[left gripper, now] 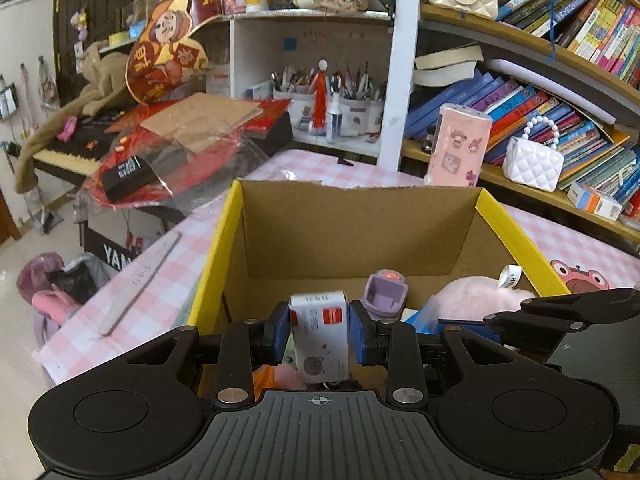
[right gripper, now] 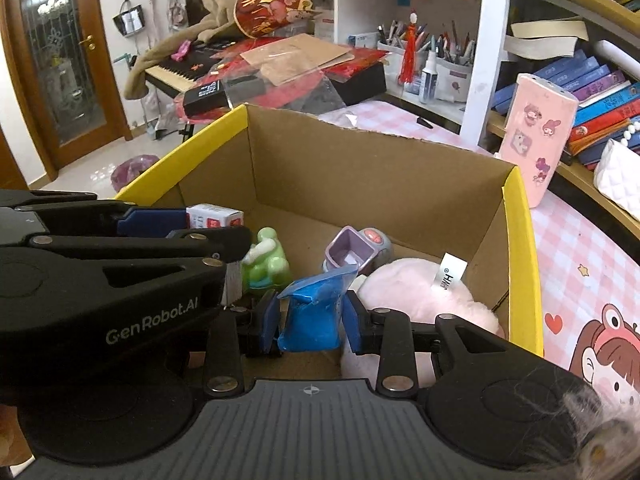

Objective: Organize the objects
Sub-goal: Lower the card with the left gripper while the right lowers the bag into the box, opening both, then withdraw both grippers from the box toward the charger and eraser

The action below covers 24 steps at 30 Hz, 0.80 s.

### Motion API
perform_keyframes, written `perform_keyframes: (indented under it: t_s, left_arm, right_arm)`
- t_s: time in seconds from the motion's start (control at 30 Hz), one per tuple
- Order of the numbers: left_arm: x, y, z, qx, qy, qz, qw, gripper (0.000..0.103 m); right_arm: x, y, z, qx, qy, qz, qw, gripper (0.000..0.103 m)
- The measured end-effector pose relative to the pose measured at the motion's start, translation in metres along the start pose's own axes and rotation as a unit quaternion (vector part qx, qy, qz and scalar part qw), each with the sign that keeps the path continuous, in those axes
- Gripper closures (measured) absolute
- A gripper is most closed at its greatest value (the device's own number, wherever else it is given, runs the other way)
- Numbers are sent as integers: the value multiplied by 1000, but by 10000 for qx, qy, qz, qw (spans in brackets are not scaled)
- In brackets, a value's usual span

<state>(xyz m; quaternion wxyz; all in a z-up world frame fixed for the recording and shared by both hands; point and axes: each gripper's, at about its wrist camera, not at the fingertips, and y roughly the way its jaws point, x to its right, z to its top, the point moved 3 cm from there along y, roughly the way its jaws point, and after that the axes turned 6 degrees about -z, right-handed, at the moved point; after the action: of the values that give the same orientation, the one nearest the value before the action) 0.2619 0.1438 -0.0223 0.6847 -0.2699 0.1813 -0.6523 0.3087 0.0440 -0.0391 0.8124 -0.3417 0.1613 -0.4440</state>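
- Cardboard box (left gripper: 360,224), brown inside with yellow top edges, stands open on a pink-and-white checked tablecloth (left gripper: 160,280); both grippers reach in over its near side.
- Left gripper (left gripper: 320,332), black with blue pads, is clamped on a small white carton with a red label and a grey cat face (left gripper: 320,336); the pads press its two sides, and the carton stands upright between them above the box's inside.
- Right gripper (right gripper: 310,320), of the same make, is closed on a bright blue soft packet in clear wrap (right gripper: 312,312); the packet bulges between the pads, and its twisted top leans toward the right.
- From the right wrist view the left gripper and its white carton show at the left, above a glossy green frog figure (right gripper: 266,266) lying on the box floor.
- Beside the frog lies a lilac plastic toy with a red button (right gripper: 358,248), tipped on its side, and next to it a fluffy pink plush with a white tag (right gripper: 416,292), which fills the right corner of the box.
- Behind the box a tall pink case with cartoon stickers (left gripper: 458,146) stands upright on the tablecloth, in front of a shelf of books (left gripper: 540,112).
- Left of the box a long grey nail file (left gripper: 140,284) lies flat on the cloth.
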Motion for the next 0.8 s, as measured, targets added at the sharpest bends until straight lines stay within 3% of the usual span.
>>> perform_keyframes:
  t_s: [0.07, 0.13, 0.17, 0.3, 0.4, 0.57, 0.8]
  left_arm:
    - [1, -4, 2, 54, 47, -43, 10000, 69]
    - [2, -12, 5, 178, 55, -86, 9998, 51]
    - [2, -17, 6, 268, 49, -108, 9996, 48]
    - [-2, -37, 12, 533, -58, -185, 9984, 46]
    - [-10, -56, 16, 775, -223, -222, 9965, 37]
    - [-21, -88, 18, 1051, -350, -237, 9936, 35]
    - [-25, -122, 1, 1219, -10, -112, 9925, 21]
  right_arm:
    - [-1, -3, 0, 34, 53, -19, 10000, 68]
    - [-2, -8, 1, 113, 91, -24, 9999, 60]
    - [-3, -11, 1, 172, 102, -49, 9998, 58]
    - [-8, -28, 3, 416, 123, -158, 9989, 53]
    - [-8, -45, 2, 589, 249, -265, 9976, 52]
    - [-7, -75, -5, 868, 639, -539, 9927, 50]
    - [-9, -109, -21, 1090, 1109, -882, 9839, 50]
